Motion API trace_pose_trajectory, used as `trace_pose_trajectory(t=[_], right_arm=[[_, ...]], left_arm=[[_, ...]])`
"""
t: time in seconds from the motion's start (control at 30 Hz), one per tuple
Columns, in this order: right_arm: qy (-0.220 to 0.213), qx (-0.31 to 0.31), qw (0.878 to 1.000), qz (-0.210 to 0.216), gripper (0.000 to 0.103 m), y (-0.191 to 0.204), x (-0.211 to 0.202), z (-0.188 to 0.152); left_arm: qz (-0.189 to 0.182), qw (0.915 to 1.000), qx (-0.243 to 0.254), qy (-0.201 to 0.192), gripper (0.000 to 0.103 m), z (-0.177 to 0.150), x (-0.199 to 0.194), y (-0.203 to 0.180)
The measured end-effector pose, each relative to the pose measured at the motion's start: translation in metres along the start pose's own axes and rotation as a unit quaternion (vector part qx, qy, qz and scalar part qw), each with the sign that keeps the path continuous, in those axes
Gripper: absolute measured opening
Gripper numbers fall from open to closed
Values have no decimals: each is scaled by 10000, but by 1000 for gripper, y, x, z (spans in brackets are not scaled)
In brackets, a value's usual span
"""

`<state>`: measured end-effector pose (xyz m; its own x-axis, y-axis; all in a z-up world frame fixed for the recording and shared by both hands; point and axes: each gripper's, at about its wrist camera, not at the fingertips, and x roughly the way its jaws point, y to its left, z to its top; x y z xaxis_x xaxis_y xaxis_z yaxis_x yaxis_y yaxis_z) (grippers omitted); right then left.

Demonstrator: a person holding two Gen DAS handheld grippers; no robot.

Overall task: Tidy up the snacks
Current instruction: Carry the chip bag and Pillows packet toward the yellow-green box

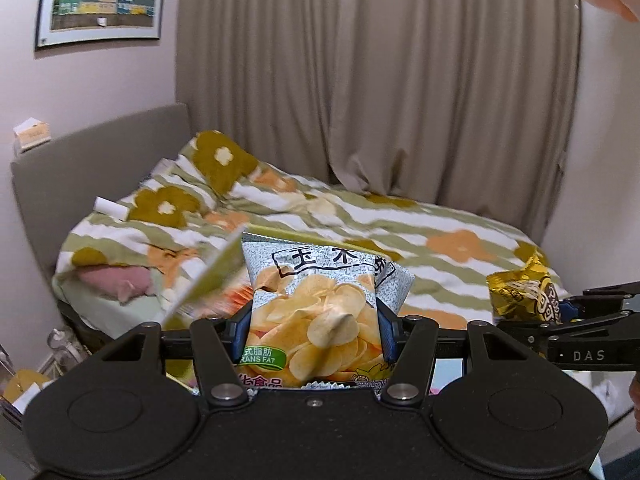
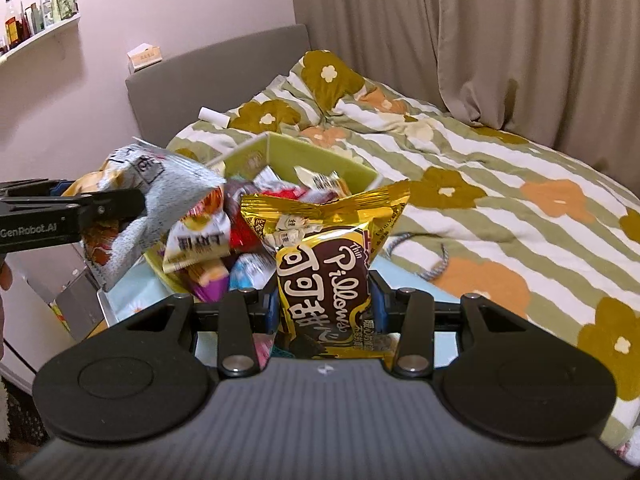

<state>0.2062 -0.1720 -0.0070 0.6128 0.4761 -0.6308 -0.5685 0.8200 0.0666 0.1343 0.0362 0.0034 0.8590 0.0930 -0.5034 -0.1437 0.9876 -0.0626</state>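
My left gripper [image 1: 314,320] is shut on a grey potato chip bag [image 1: 316,304] and holds it in the air; the bag also shows at the left of the right wrist view [image 2: 160,200]. My right gripper [image 2: 324,300] is shut on a gold and brown Pillows snack bag [image 2: 328,264], also seen at the right edge of the left wrist view [image 1: 520,292]. Behind both bags stands a green box [image 2: 320,156] filled with several mixed snack packets [image 2: 208,240]; in the left wrist view only its blurred green wall [image 1: 208,276] shows.
A bed with a flowered striped quilt [image 2: 500,208] fills the background, with a grey headboard [image 2: 208,80] and beige curtains [image 1: 380,80]. A light blue surface [image 2: 136,288] lies under the box. A wall shelf with bottles [image 2: 36,28] is at upper left.
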Motion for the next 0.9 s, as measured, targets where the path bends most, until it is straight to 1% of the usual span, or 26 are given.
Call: trace_pose_trajectory(t=[0.1, 0.23, 0.43, 0.53, 0.73, 0.9], right_arm=[[-16, 102, 9999, 72, 57, 16, 12, 19], [-78, 342, 9994, 78, 57, 37, 30, 49], [-180, 611, 9979, -59, 57, 67, 69, 96], [-153, 802, 9965, -186, 57, 78, 93, 116], [21, 1289, 9900, -580, 57, 83, 139, 142], [180, 1656, 9819, -905, 57, 76, 169, 149]], left_arm=[[-11, 10000, -55, -52, 62, 15, 9, 26], [-98, 9999, -1, -27, 62, 40, 28, 62], [-314, 9993, 191, 7, 62, 74, 61, 105], [-482, 9983, 307, 121, 62, 89, 88, 121], [-952, 9928, 453, 567, 62, 104, 153, 136], [-1287, 9860, 611, 868, 62, 105, 199, 130]])
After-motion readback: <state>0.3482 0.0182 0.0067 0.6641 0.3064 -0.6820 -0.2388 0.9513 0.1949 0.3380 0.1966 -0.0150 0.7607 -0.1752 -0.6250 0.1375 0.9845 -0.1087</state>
